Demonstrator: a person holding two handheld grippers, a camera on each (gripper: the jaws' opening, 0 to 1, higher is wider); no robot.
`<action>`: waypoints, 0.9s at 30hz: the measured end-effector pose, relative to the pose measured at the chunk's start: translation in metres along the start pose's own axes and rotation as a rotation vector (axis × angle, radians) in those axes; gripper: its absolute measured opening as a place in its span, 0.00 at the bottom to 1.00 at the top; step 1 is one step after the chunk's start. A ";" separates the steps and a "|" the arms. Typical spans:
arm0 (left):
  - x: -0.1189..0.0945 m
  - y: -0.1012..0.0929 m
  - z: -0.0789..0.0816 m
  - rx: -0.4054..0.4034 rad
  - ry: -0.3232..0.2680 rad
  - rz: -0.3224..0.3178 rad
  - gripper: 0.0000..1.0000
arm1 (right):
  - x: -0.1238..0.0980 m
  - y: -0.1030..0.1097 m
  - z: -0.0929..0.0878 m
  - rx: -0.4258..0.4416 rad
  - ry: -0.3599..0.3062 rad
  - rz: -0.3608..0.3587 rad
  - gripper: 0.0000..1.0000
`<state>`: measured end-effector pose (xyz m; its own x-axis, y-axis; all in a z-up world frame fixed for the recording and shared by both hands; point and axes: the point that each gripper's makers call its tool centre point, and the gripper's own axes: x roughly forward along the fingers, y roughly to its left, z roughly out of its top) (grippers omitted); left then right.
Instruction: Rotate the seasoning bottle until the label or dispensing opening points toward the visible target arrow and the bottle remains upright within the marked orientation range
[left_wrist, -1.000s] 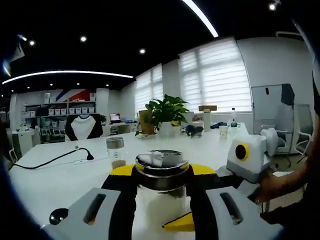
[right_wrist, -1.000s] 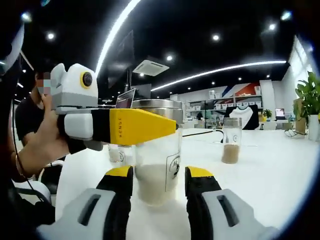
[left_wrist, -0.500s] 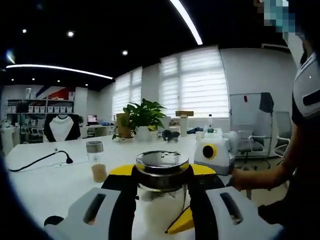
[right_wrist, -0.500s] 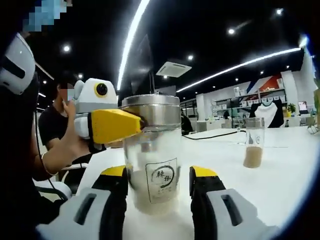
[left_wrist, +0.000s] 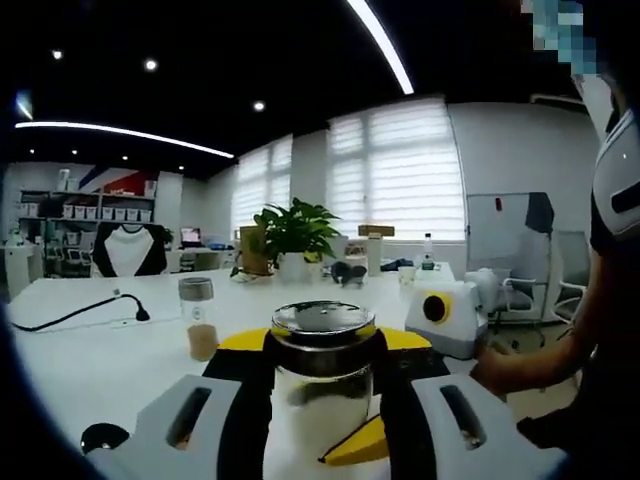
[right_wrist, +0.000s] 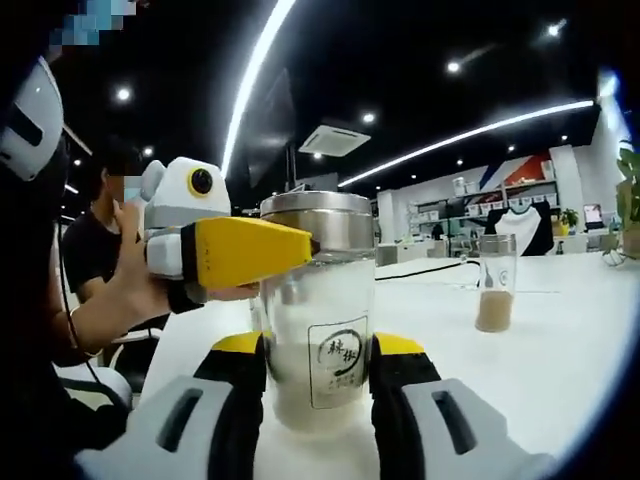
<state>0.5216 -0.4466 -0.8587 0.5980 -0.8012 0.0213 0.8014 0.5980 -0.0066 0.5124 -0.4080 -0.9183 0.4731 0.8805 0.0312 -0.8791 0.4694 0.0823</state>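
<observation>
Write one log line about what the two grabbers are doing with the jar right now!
left gripper: shut on metal lid | right gripper: shut on seasoning bottle | bottle: upright, label facing right gripper view | second jar: behind, apart

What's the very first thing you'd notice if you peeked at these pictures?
The clear glass seasoning jar with a shiny metal lid stands upright on the white table, half full of pale powder. The left hand-held gripper pinches it at the lid; the right hand-held gripper hugs its body. Behind stands a smaller jar of brown powder.
</observation>
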 end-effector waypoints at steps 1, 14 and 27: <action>0.002 0.002 -0.001 0.002 0.005 0.025 0.42 | 0.000 -0.003 -0.001 -0.006 0.005 -0.025 0.38; 0.001 0.016 -0.006 0.035 0.028 0.301 0.45 | 0.008 -0.010 -0.006 -0.091 0.013 -0.181 0.38; -0.006 0.024 -0.017 0.021 0.056 0.439 0.46 | 0.012 -0.007 -0.014 -0.073 0.039 -0.228 0.38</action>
<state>0.5370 -0.4275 -0.8760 0.8816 -0.4708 -0.0330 0.4715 0.8817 0.0170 0.5230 -0.3999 -0.9324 0.6583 0.7525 -0.0182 -0.7525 0.6586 0.0111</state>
